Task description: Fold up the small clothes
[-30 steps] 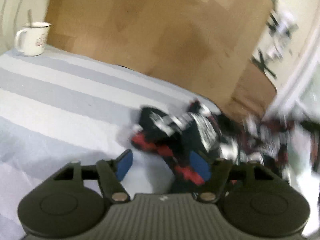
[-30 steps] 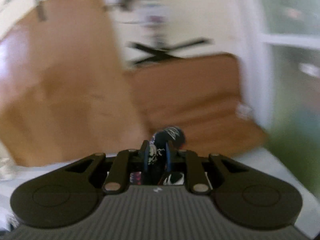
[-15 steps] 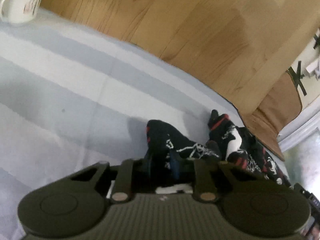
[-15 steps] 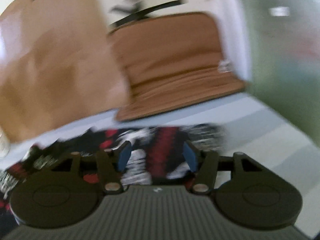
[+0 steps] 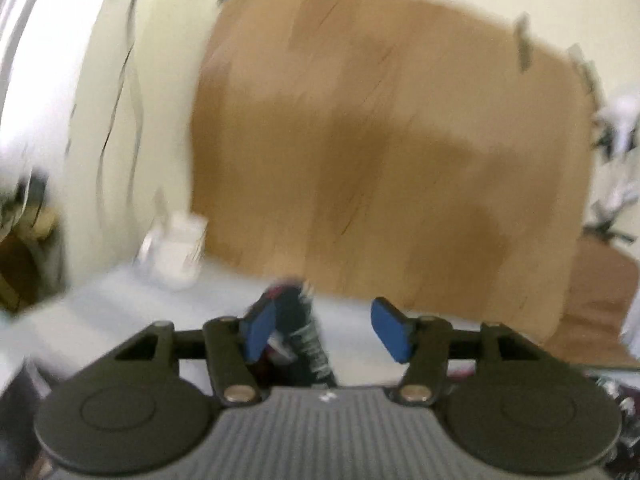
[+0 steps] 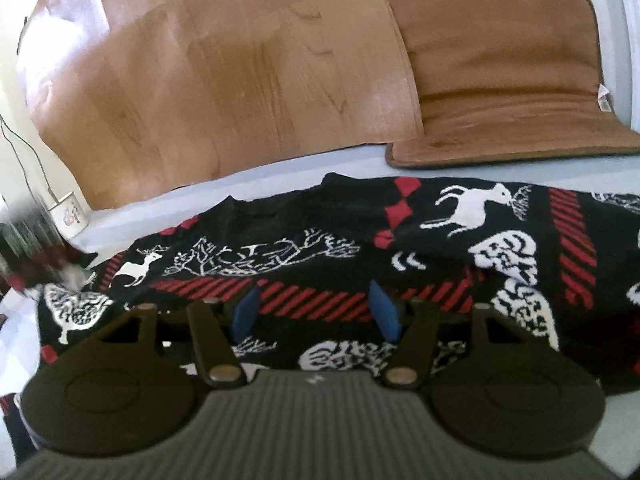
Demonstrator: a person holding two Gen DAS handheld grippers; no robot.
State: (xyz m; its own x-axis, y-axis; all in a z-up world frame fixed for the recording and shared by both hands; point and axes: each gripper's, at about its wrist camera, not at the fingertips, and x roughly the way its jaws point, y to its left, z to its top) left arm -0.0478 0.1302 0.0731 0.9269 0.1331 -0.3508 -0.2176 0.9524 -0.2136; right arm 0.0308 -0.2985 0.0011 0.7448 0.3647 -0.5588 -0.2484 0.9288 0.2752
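Both claws, left claw (image 5: 326,332) and right claw (image 6: 316,314), gape over the patterned garment (image 6: 320,248).

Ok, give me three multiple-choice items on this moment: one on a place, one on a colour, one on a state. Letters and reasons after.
1. Where does the brown cushion lie relative to the patterned garment?
A. Behind it, right of the wooden board
B. On top of it
C. Under the mug

2. Which colours make up the garment?
A. Blue and yellow
B. Black, red and white
C. Green and grey

3. How does the right claw stand?
A. Shut on the mug
B. Shut on the cushion
C. Open, over the spread garment

Answers: 1 A, the cushion leans at the far right beside the wooden board. 2 B, black cloth with red stripes and white deer. 3 C, its blue pads stand apart with cloth showing between them.
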